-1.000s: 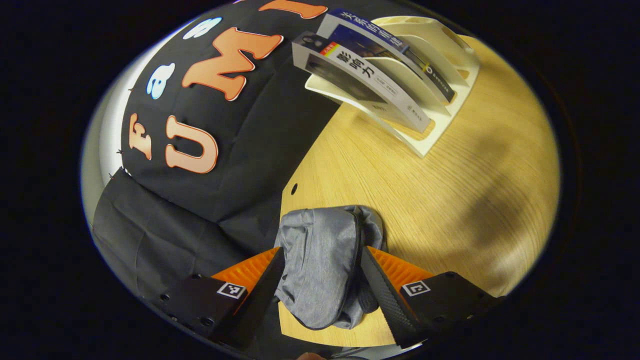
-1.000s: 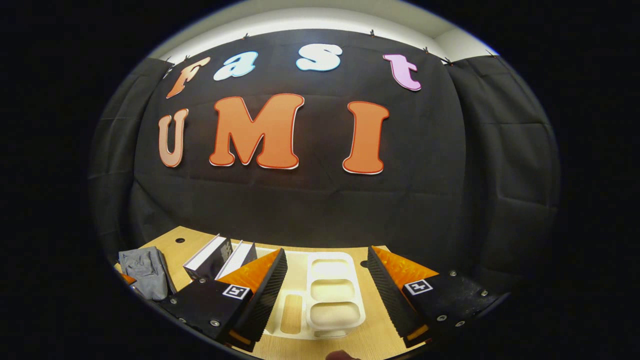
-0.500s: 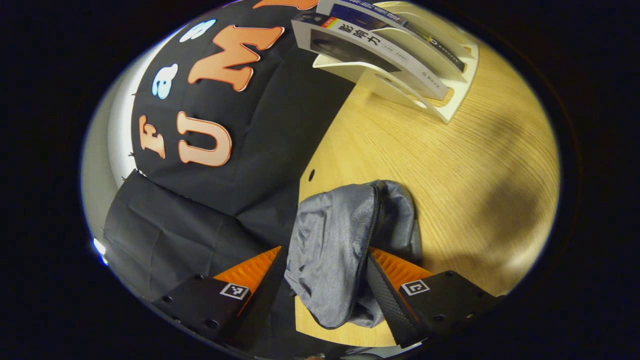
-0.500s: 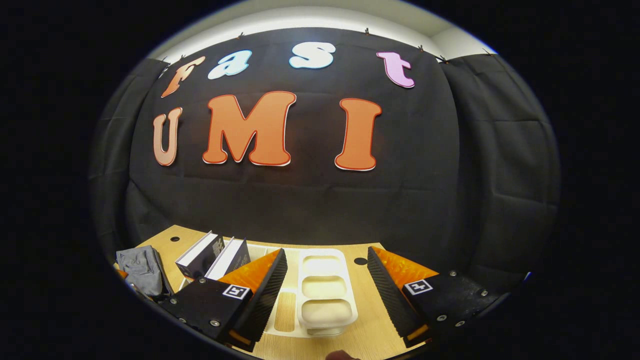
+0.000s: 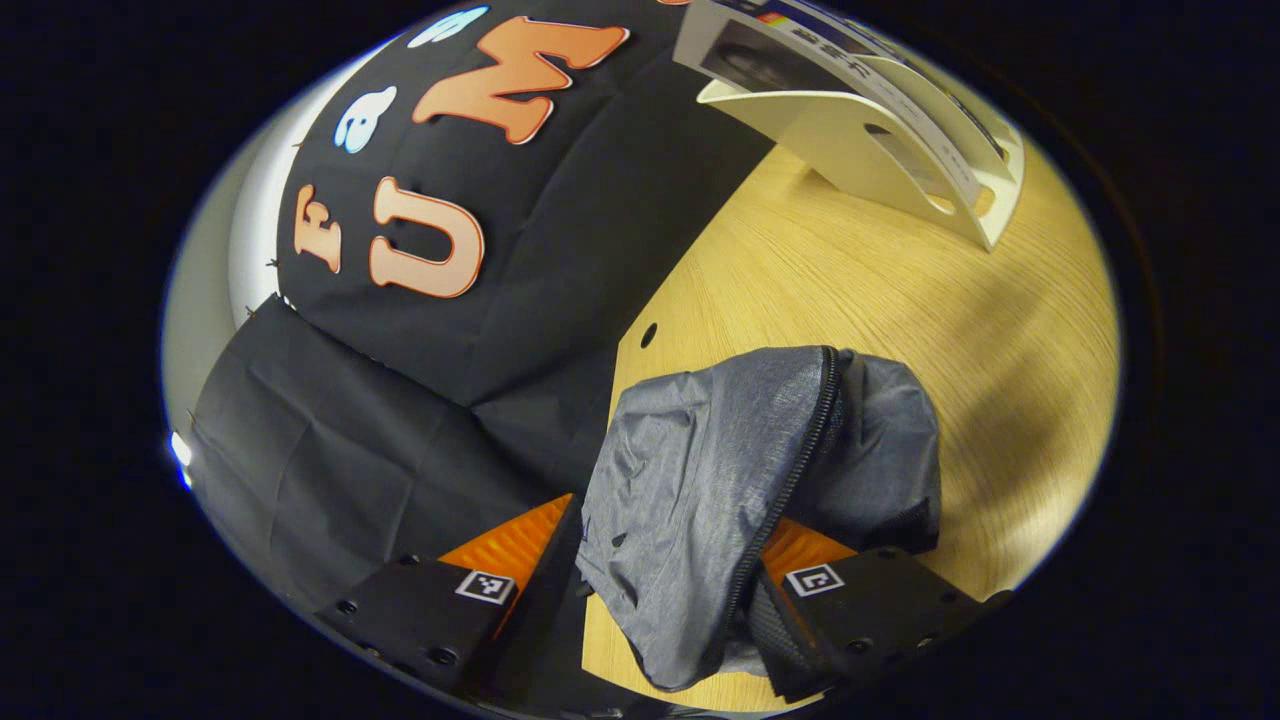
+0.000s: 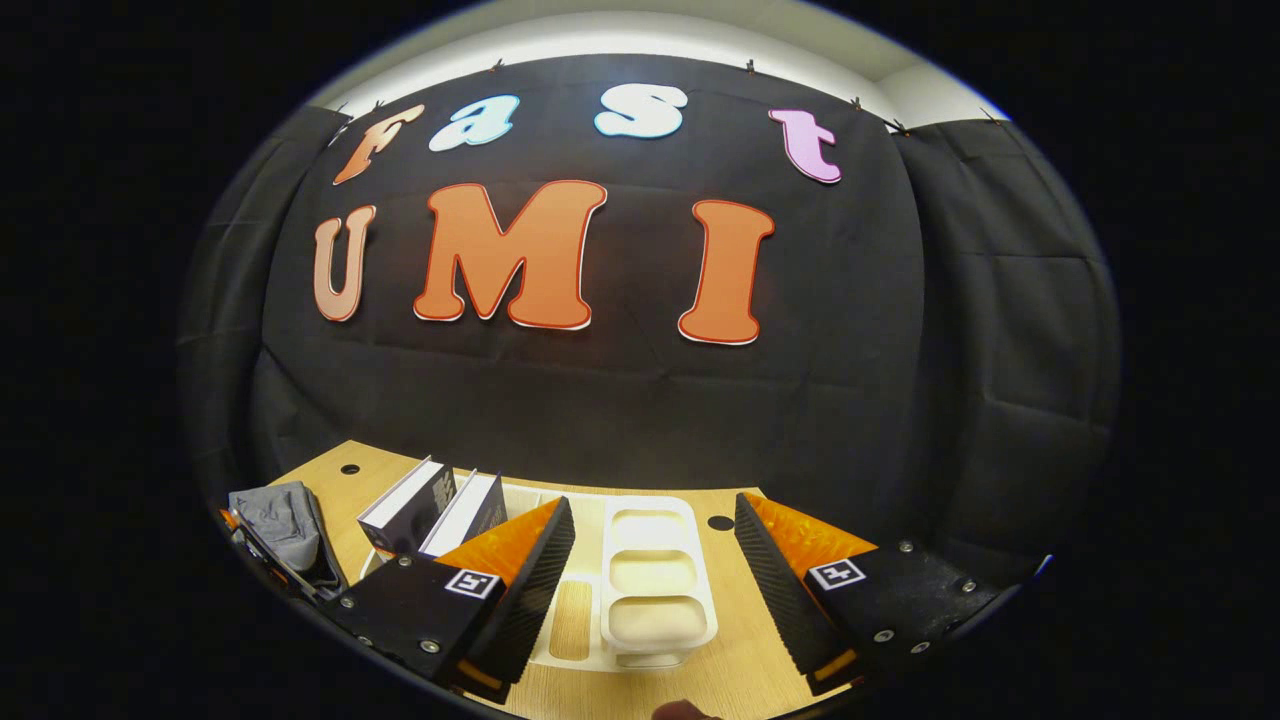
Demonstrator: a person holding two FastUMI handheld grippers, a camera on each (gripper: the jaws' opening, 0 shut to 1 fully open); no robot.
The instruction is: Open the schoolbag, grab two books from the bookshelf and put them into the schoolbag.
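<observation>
We advanced the left tool (image 5: 660, 590), spread wide, astride the schoolbag (image 5: 700, 500), its zipper now nearer, while the right tool (image 6: 655, 580) stayed wide.

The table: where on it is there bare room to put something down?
The widest free patch of table lies between the grey schoolbag and the white bookshelf with its books. It is crowded at the bag, where the left gripper reaches in, and around the shelf under the right gripper.
</observation>
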